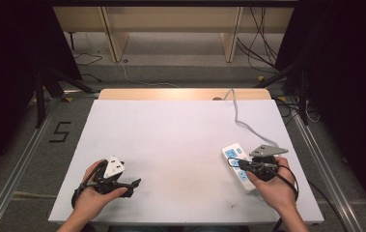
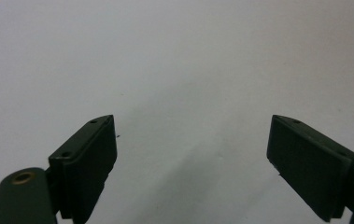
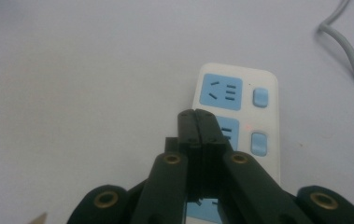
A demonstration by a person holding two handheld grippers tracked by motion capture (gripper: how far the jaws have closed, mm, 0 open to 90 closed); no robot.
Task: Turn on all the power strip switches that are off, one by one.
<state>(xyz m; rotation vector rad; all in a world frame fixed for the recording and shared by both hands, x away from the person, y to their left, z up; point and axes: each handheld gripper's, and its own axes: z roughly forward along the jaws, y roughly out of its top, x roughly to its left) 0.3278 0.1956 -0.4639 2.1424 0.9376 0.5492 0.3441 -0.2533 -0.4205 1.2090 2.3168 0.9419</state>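
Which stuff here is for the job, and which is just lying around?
For the job:
- power strip
- right gripper, jaws shut, over the strip's middle socket
- grey cord of the strip

Just lying about:
- left gripper, jaws open over bare table
- black cables on the floor
- wooden legs behind the table

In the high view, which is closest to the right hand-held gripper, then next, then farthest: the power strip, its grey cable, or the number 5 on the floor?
1. White power strip with blue sockets, directly under the right hand-held gripper.
2. Grey cable, trailing behind toward the table's far edge.
3. Black number 5, far left floor.
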